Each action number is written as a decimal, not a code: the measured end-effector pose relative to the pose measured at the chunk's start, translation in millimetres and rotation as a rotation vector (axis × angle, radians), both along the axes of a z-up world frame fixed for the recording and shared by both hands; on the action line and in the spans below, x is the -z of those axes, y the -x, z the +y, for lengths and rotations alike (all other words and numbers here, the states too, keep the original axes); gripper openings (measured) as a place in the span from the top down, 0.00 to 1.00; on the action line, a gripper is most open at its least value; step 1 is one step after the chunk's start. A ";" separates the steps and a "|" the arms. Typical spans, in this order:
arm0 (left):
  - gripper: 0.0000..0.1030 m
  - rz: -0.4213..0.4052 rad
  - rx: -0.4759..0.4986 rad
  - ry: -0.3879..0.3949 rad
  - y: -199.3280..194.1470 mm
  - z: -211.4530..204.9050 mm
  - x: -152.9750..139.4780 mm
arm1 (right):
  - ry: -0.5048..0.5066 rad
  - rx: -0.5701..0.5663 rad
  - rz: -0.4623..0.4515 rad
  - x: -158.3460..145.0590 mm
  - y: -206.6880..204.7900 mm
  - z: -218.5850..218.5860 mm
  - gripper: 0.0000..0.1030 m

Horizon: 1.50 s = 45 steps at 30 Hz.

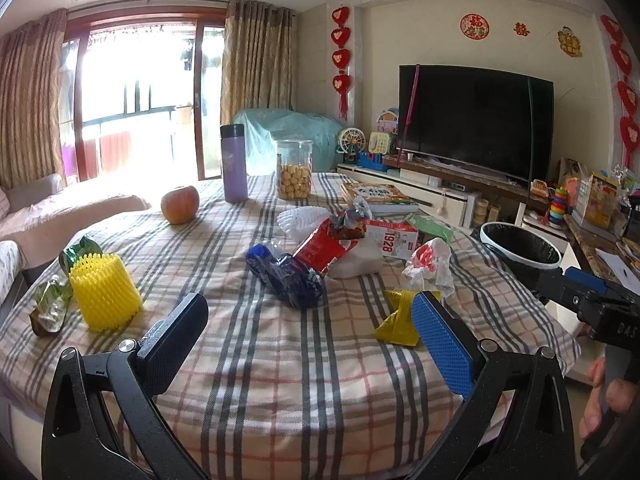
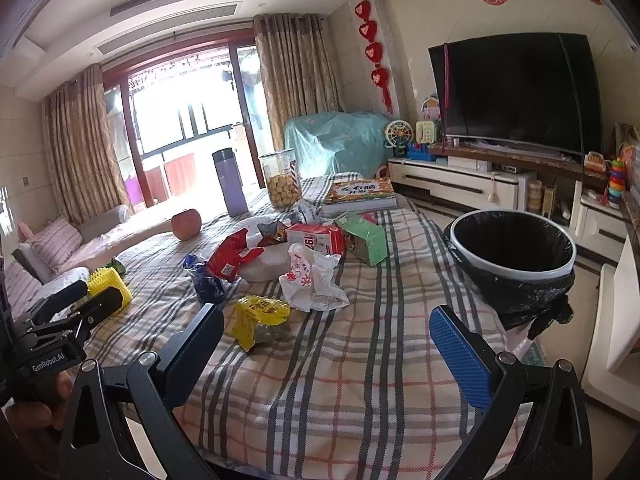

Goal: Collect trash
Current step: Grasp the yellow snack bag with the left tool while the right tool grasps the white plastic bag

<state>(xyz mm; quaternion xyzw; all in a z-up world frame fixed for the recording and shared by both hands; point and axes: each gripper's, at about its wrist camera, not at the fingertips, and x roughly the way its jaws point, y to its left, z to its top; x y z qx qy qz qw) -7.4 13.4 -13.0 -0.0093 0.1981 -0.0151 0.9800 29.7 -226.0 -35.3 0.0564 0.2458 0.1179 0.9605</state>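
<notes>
Trash lies on the plaid tablecloth (image 1: 280, 360): a yellow wrapper (image 1: 394, 320) (image 2: 258, 320), a white plastic bag (image 1: 430, 266) (image 2: 312, 280), a blue wrapper (image 1: 286, 274) (image 2: 204, 280), a red packet (image 1: 320, 250) (image 2: 234, 258), a milk carton (image 1: 394, 238) (image 2: 316, 238) and a green box (image 2: 362, 238). A bin with a black liner (image 1: 520, 246) (image 2: 516, 252) stands at the table's right edge. My left gripper (image 1: 310, 328) is open and empty, short of the blue wrapper. My right gripper (image 2: 326, 344) is open and empty, with the yellow wrapper just beyond its left finger.
A yellow foam net (image 1: 104, 294) and green wrappers (image 1: 50, 308) lie at the left. An apple (image 1: 180, 204), a purple flask (image 1: 234, 164), a biscuit jar (image 1: 294, 176) and a book (image 1: 378, 196) stand at the back. A TV (image 1: 472, 120) is beyond.
</notes>
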 end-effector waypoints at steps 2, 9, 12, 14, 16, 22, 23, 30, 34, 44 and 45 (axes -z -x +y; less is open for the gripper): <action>0.00 0.012 0.005 0.001 -2.7 -0.4 1.8 | -0.006 -0.007 0.019 1.9 -7.4 -2.5 0.00; 0.00 0.089 0.069 -0.001 -19.5 -11.8 18.5 | -0.053 -0.048 0.103 12.0 -38.0 -16.4 0.01; 0.00 0.123 0.118 -0.015 -29.4 -23.1 27.8 | -0.068 -0.070 0.145 20.2 -53.3 -21.3 0.08; 0.00 0.139 0.145 -0.027 -35.1 -31.3 32.3 | -0.080 -0.086 0.173 24.6 -62.0 -22.8 0.19; 0.00 0.156 0.173 -0.030 -42.5 -39.3 36.3 | -0.088 -0.102 0.199 30.2 -71.8 -23.9 0.25; 0.05 0.222 0.209 -0.009 -71.2 -50.5 48.3 | -0.100 -0.165 0.257 40.8 -99.9 -19.0 0.33; 0.05 0.230 0.212 -0.006 -74.0 -52.0 49.8 | -0.099 -0.175 0.266 42.2 -104.5 -17.7 0.33; 0.16 0.303 0.235 0.006 -92.6 -61.0 62.1 | -0.104 -0.220 0.331 55.9 -132.6 -12.0 0.43; 0.20 0.333 0.257 0.003 -101.4 -69.1 66.2 | -0.106 -0.244 0.356 62.1 -145.8 -6.3 0.48; 0.56 0.370 0.273 0.011 -115.8 -74.3 69.2 | -0.135 -0.276 0.390 69.3 -161.9 -6.5 0.75; 0.56 0.365 0.272 0.010 -116.4 -74.4 67.0 | -0.140 -0.269 0.385 68.0 -160.5 -10.3 0.76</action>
